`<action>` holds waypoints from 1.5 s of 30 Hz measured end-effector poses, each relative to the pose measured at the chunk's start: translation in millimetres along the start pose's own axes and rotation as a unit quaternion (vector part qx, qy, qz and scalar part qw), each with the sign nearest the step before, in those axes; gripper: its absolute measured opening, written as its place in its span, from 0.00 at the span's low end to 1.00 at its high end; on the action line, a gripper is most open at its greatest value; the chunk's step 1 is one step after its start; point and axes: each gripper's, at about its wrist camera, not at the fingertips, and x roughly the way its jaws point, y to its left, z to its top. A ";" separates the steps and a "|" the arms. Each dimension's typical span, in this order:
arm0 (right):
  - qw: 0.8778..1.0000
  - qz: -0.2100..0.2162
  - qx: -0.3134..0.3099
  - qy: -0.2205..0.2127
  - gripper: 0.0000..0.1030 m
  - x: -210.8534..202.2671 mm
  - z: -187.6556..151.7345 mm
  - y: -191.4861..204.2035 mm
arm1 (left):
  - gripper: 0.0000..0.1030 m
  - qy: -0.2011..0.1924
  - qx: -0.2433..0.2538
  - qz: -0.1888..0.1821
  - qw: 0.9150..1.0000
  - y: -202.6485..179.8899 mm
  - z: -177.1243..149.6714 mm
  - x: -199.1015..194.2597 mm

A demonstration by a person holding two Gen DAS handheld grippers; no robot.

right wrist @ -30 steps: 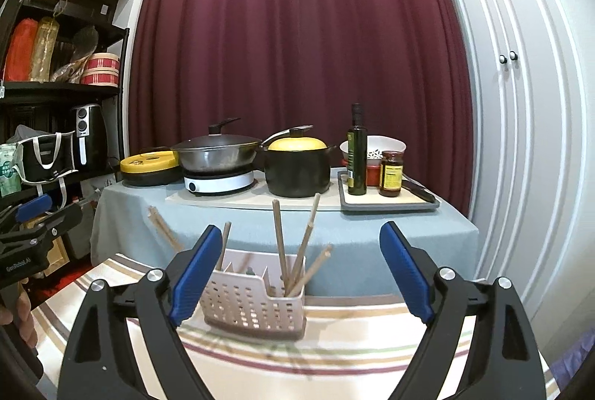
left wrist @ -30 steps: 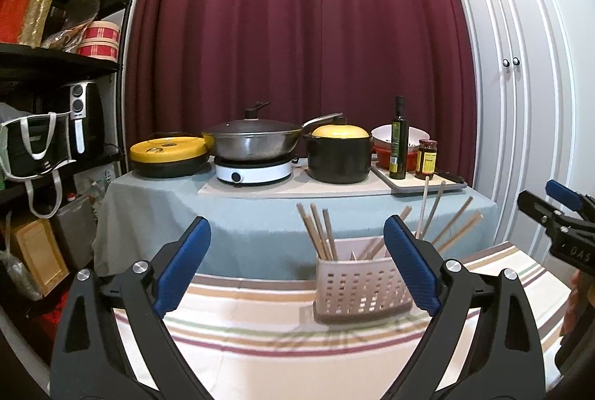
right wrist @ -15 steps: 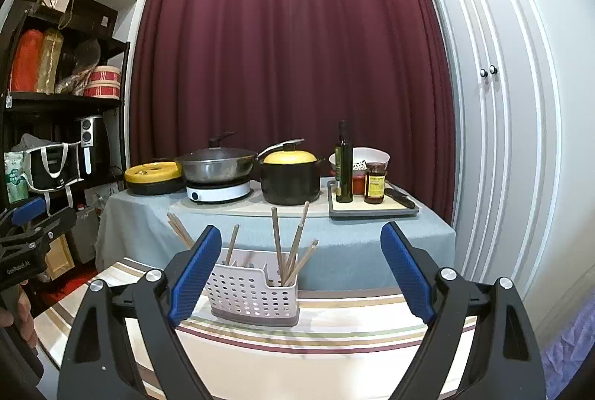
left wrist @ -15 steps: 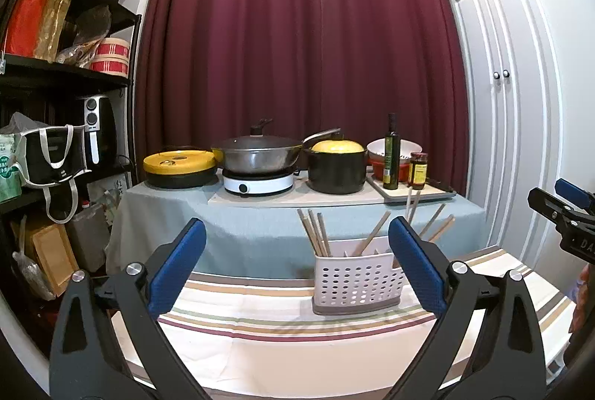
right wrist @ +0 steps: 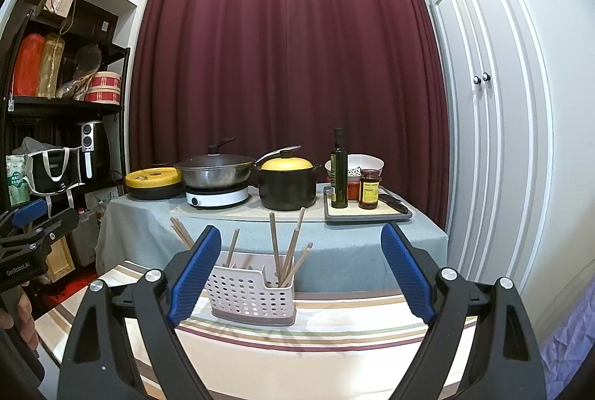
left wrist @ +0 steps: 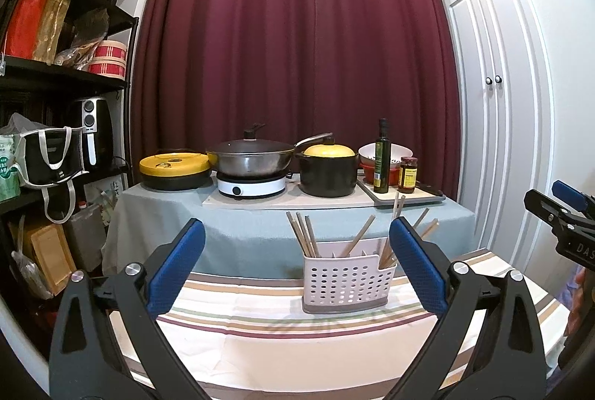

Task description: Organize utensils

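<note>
1. My left tongs (left wrist: 295, 257) and right tongs (right wrist: 301, 257) both stand spread and empty, held back from the worktop (left wrist: 334, 336).
2. The chopsticks (right wrist: 284, 251) lean upright in the caddy (left wrist: 347, 284), split across its compartments, so I judge the sorting done or nearly done.
3. Against a second ago, both tongs have drawn back and the caddy looks smaller and farther off; the chopsticks haven't shifted.
</note>
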 end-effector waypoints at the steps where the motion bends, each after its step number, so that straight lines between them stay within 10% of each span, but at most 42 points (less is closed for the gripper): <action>1: 1.000 0.000 0.000 0.000 0.83 -0.1 -0.1 -0.1 | 0.94 0.002 -0.001 -0.001 1.000 0.7 -0.3 1.0; 45: 1.000 0.005 -0.011 0.023 0.83 11.3 -13.9 7.9 | 0.96 0.029 -0.029 0.003 0.999 12.5 -10.8 14.6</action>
